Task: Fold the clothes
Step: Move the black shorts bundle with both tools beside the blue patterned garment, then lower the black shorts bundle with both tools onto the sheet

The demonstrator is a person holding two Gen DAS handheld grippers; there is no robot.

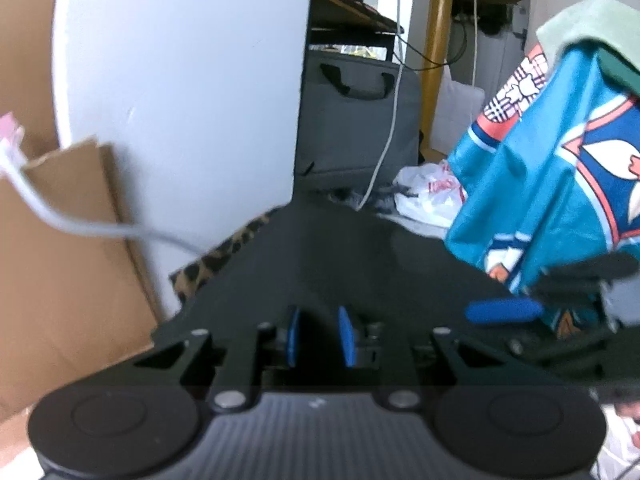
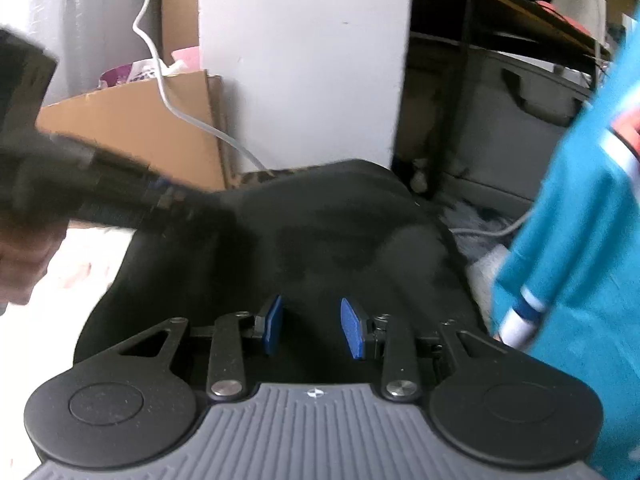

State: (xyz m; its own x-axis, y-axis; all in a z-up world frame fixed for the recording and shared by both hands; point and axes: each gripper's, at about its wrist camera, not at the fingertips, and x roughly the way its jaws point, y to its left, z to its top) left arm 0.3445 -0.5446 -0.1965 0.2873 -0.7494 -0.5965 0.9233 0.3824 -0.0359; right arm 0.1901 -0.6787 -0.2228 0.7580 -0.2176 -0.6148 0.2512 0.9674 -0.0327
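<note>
A black garment (image 1: 340,248) (image 2: 320,240) lies spread out ahead of both grippers. My left gripper (image 1: 320,336) sits low over its near edge. Its blue pads stand apart, and only smooth dark cloth shows in the gap. My right gripper (image 2: 312,330) is likewise open over the cloth, its pads splayed wider. The right gripper's blue pad (image 1: 504,310) shows at the garment's right side. The left gripper (image 2: 100,196) is a blurred dark shape at the garment's left, held by a hand (image 2: 24,256). A teal printed jersey (image 1: 540,184) (image 2: 580,240) hangs at the right.
A white panel (image 1: 180,80) stands behind the garment, with a cardboard box (image 1: 60,260) and a white cable (image 1: 80,220) to its left. A grey bag (image 1: 352,120) and a white plastic bag (image 1: 432,192) sit behind. Leopard-print fabric (image 1: 216,256) peeks out at the garment's far-left edge.
</note>
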